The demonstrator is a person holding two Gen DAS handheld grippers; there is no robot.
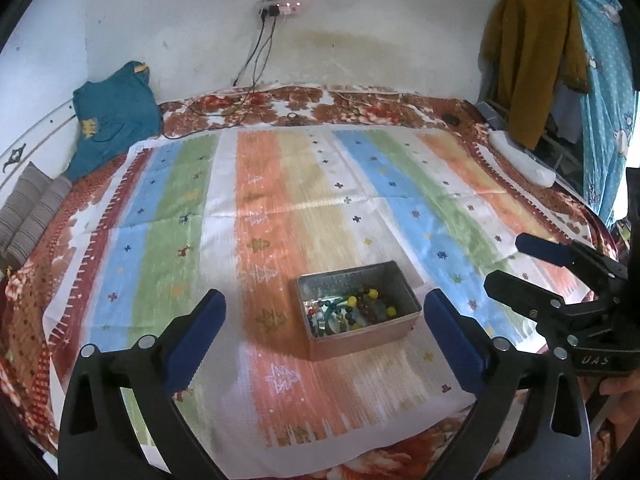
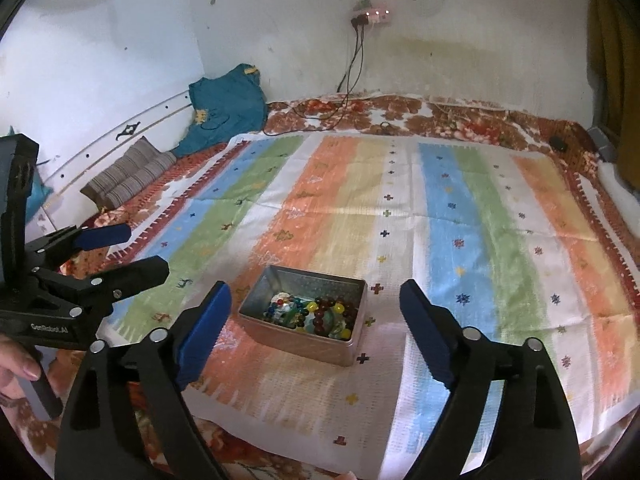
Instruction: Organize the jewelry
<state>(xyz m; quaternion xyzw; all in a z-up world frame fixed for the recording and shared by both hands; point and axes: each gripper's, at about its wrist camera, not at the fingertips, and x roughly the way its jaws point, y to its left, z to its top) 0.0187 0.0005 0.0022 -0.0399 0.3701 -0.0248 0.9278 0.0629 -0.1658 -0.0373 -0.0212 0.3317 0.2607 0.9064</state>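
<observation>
Far left: one teal garment [image 1: 114,120] leans against the wall, with two striped cushions [image 1: 30,208] lying side by side below it on the floral bed cover [image 1: 32,304]. One striped multicolour cloth [image 1: 280,208] is spread flat over the bed cover.

Left gripper [image 1: 324,330]: both blue-padded fingers [image 1: 196,334] are spread wide apart, empty, raised above the near part of the cloth. In the left wrist view the tin lies between and just beyond the fingertips, touching neither.

Centre: one open rectangular metal tin [image 1: 394,280] rests on the cloth, on an orange stripe. The jewelry [image 1: 352,312] lies inside it as one mixed heap of beads in yellow, dark red, green and blue; separate pieces cannot be counted. No jewelry is visible on the cloth outside the tin.

On the wall above: one socket board [image 1: 280,6] with two dark cables [image 1: 256,60] hanging to the bed.

Right gripper [image 2: 316,326]: fingers [image 2: 426,332] likewise spread wide, gripping nothing, with the tin framed between them and clear of both.

Far right: one mustard garment [image 1: 536,56] and one blue patterned fabric [image 1: 608,80] hang by the bed edge, above one white object [image 1: 524,160]
</observation>
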